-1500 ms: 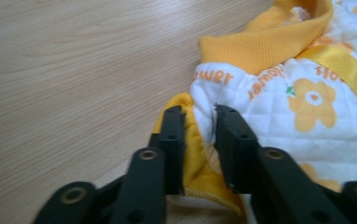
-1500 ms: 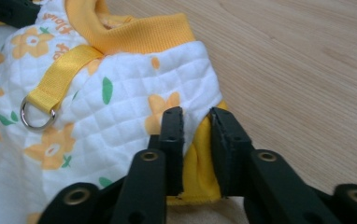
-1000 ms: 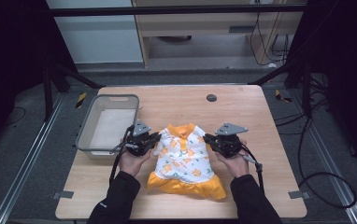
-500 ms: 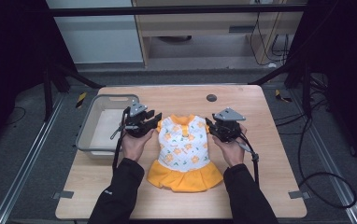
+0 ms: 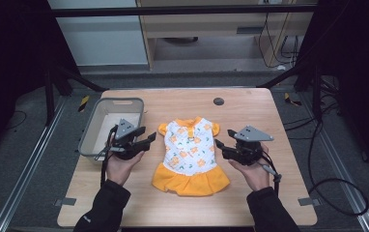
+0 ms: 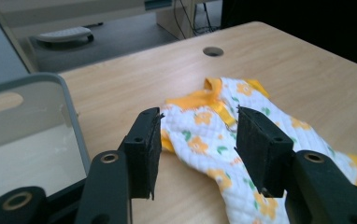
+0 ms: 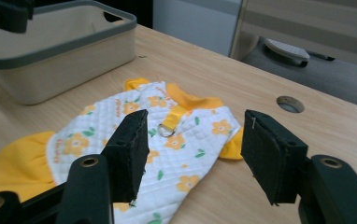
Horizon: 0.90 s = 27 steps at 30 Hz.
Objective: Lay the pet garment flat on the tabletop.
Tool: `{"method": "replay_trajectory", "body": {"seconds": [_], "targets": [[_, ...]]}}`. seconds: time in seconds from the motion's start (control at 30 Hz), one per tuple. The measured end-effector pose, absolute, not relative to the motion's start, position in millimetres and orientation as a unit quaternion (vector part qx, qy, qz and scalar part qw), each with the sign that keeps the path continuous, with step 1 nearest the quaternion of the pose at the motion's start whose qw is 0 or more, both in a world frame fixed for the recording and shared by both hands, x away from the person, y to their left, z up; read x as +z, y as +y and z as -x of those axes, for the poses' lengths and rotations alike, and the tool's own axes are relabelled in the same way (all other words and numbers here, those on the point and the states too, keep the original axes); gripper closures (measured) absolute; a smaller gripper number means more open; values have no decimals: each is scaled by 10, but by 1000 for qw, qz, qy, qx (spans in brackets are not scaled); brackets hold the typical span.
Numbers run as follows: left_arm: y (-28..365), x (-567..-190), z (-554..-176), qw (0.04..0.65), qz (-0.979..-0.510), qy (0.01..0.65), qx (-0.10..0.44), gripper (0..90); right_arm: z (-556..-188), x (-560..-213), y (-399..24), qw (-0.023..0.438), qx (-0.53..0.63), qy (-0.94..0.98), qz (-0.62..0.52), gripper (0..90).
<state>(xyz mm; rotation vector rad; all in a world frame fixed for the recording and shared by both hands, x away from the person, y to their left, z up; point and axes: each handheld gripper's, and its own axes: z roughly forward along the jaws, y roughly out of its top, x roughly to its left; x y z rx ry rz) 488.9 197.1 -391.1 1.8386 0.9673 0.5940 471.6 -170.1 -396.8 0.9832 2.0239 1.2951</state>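
Quilted white floral dress with orange skirt (image 5: 191,155) lay flat on wooden table (image 5: 250,108), between left gripper (image 5: 149,139) and right gripper (image 5: 219,147); both just opened, nothing held. Grey plastic basket (image 5: 92,126) beside left gripper.

High view sits above the near edge, looking forward and down over the whole surface (image 5: 250,203), with the dress (image 5: 191,154) at mid-distance. Left gripper view rides low and close, facing far-right across the dress (image 6: 223,154) toward the cable hole (image 6: 212,51), bin (image 6: 32,140) at its left. Right gripper view, equally close, faces far-left over the same dress (image 7: 134,140), sharing the bin (image 7: 60,51) and hole (image 7: 290,104).
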Motion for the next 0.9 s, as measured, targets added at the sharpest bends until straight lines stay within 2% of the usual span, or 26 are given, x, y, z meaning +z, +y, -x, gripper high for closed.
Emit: {"method": "replay_trajectory", "body": {"seconds": [0.27,0.47,0.9], "targets": [[2083,-4099,-4574,455,-771,382,228,477,-4436,-4055,-1821,253,473,763,-362,389],[2109,-4312,-4401,436,-788,374,219,470,-4287,-4265,-1894,238,463,772,-365,392],[2024,-4717,-4302,394,-820,374,177,548,-4147,-4759,-1959,180,420,804,-382,508]]}}
